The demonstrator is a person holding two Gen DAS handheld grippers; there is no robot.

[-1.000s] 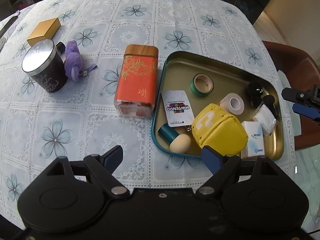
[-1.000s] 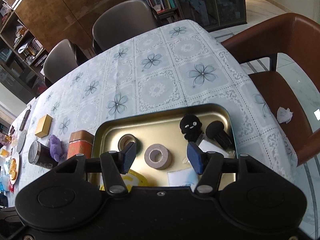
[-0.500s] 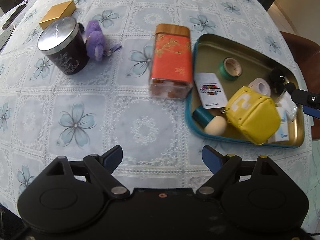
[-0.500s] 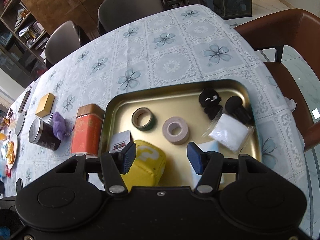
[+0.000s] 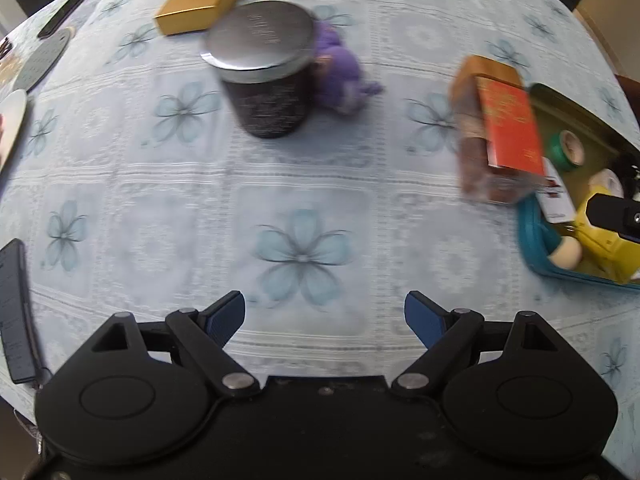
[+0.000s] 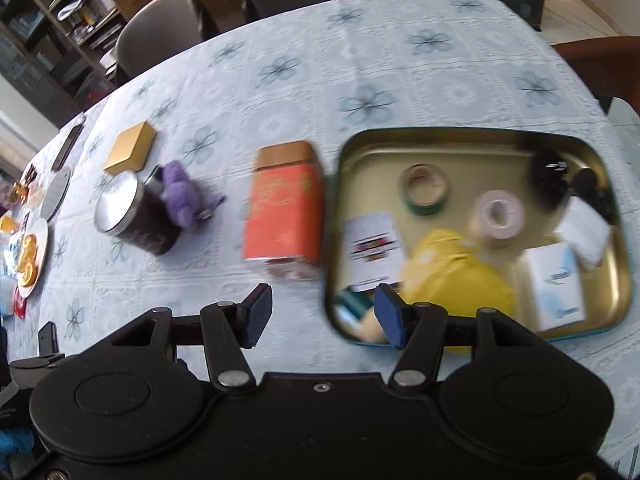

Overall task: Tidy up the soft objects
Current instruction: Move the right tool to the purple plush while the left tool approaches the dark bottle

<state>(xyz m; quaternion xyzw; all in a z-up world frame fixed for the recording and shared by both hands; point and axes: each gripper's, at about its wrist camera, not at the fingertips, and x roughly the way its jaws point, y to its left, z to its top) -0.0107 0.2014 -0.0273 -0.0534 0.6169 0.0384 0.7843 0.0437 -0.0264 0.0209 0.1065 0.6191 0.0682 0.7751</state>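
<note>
A purple plush toy (image 5: 340,76) lies on the tablecloth behind a dark jar with a silver lid (image 5: 266,80); both also show in the right wrist view, the toy (image 6: 182,196) beside the jar (image 6: 134,214). A gold tin tray (image 6: 568,144) holds a yellow soft cube (image 6: 456,272), tape rolls, a black plush (image 6: 548,176) and packets. My left gripper (image 5: 324,318) is open and empty over the bare cloth, well short of the jar. My right gripper (image 6: 320,314) is open and empty at the tray's near left corner.
An orange tin (image 6: 286,216) lies between the jar and the tray. A gold box (image 5: 198,4) sits behind the jar. Phones (image 5: 14,312) and plates (image 6: 34,258) lie at the left. Chairs (image 6: 160,36) stand at the table's far side.
Both grippers have swung left. The left view now centres on the jar and purple toy instead of the tray. The right gripper has pulled back from over the tray. Both stay open.
</note>
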